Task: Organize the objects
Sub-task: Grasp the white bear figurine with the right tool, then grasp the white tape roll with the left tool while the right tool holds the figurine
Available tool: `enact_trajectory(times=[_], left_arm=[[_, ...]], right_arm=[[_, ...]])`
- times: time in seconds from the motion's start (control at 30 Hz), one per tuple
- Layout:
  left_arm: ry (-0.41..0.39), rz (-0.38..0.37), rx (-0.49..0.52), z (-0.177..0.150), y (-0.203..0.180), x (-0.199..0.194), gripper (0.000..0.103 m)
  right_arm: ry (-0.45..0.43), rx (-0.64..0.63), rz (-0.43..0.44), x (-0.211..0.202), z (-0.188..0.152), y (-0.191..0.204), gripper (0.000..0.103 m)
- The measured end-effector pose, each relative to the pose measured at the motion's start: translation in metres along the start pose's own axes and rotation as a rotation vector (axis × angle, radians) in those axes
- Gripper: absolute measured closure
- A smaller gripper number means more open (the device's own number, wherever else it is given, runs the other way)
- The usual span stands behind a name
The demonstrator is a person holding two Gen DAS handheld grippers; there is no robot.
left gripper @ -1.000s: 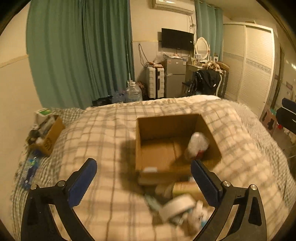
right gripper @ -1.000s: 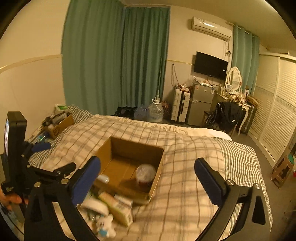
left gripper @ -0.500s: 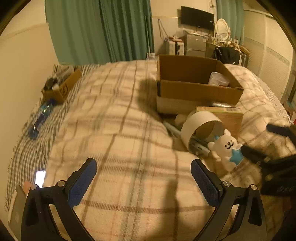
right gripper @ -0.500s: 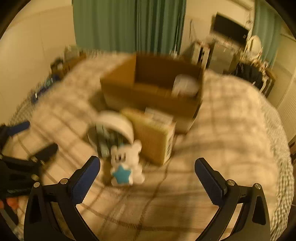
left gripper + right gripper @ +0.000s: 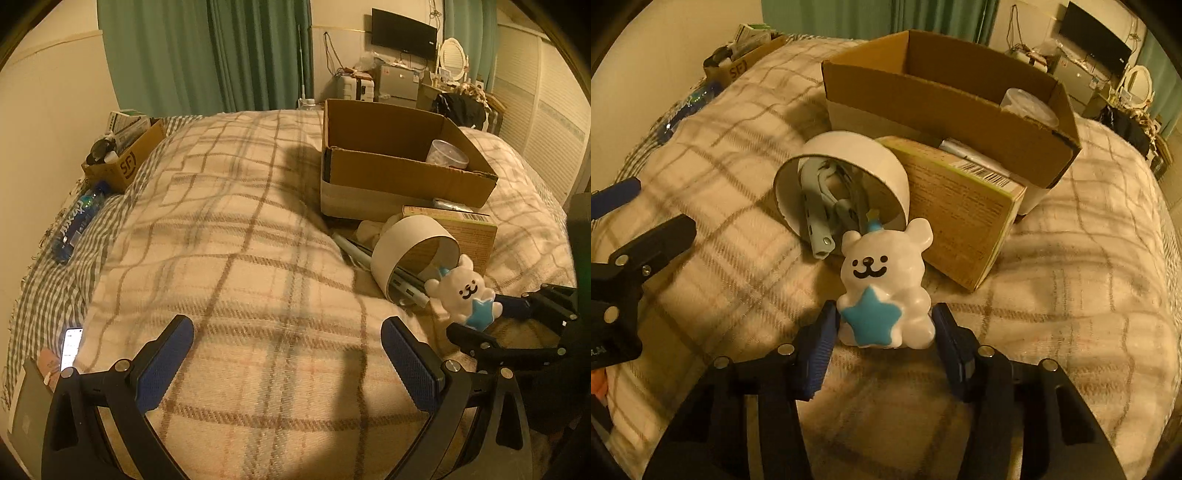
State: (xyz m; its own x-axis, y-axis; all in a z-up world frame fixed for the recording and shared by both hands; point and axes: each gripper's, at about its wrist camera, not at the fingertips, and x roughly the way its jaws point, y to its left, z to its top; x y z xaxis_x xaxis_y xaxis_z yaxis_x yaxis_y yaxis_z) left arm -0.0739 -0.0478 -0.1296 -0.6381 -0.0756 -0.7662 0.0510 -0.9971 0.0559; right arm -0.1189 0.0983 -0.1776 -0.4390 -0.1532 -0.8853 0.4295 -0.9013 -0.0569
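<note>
A white bear toy with a blue star (image 5: 882,284) sits on the plaid bed between the pads of my right gripper (image 5: 884,332), which has closed in on its base; both pads touch its sides. The bear also shows in the left wrist view (image 5: 463,297). Behind it lie a white paper tube (image 5: 846,173) with blue items inside, a tan carton (image 5: 960,206) and an open cardboard box (image 5: 945,96) holding a clear cup (image 5: 1030,105). My left gripper (image 5: 288,360) is open and empty over the blanket.
A small cardboard box with clutter (image 5: 122,155) and a blue water bottle (image 5: 77,225) lie at the bed's left edge. A phone (image 5: 70,347) lies at the lower left. Curtains, a TV and furniture stand behind the bed.
Both grippers dropped low toward the bed. My right gripper moved in on the bear toy and narrowed its jaws around it. My left gripper stayed open.
</note>
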Motion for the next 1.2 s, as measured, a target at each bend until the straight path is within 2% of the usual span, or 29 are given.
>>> enact_trajectory(times=[0.23, 0.43, 0.63, 0.7, 0.8, 0.83, 0.87, 0.93, 1.03, 1.13, 1.2], left_arm=[[-0.007, -0.03, 0.014, 0.011, -0.011, -0.001, 0.0], [-0.043, -0.077, 0.092, 0.031, -0.047, 0.005, 0.0], [-0.032, -0.091, 0.181, 0.044, -0.077, 0.024, 0.002], [-0.029, -0.097, 0.195, 0.048, -0.083, 0.028, 0.008], [0.0, -0.115, 0.217, 0.052, -0.088, 0.038, 0.027], [0.02, -0.114, 0.224, 0.052, -0.089, 0.043, 0.043], [0.041, -0.115, 0.23, 0.051, -0.09, 0.049, 0.055], [0.076, -0.127, 0.235, 0.047, -0.09, 0.058, 0.062], [0.071, -0.136, 0.207, 0.048, -0.083, 0.058, 0.084], [0.091, -0.167, 0.181, 0.049, -0.076, 0.052, 0.096], [0.081, -0.161, 0.182, 0.05, -0.071, 0.042, 0.097]], right_arm=[[-0.146, 0.089, 0.0, -0.053, -0.003, -0.019, 0.052], [-0.244, 0.137, -0.074, -0.094, 0.0, -0.04, 0.052], [-0.258, 0.203, -0.117, -0.1, -0.004, -0.067, 0.052], [-0.245, 0.22, -0.109, -0.096, -0.007, -0.071, 0.052], [-0.232, 0.232, -0.095, -0.091, -0.013, -0.074, 0.052], [-0.23, 0.234, -0.095, -0.091, -0.013, -0.074, 0.052], [-0.232, 0.234, -0.096, -0.091, -0.015, -0.075, 0.052], [-0.242, 0.232, -0.093, -0.095, -0.016, -0.075, 0.052], [-0.247, 0.236, -0.091, -0.096, -0.016, -0.076, 0.052], [-0.244, 0.241, -0.089, -0.097, -0.016, -0.077, 0.052], [-0.248, 0.24, -0.088, -0.1, -0.016, -0.077, 0.052]])
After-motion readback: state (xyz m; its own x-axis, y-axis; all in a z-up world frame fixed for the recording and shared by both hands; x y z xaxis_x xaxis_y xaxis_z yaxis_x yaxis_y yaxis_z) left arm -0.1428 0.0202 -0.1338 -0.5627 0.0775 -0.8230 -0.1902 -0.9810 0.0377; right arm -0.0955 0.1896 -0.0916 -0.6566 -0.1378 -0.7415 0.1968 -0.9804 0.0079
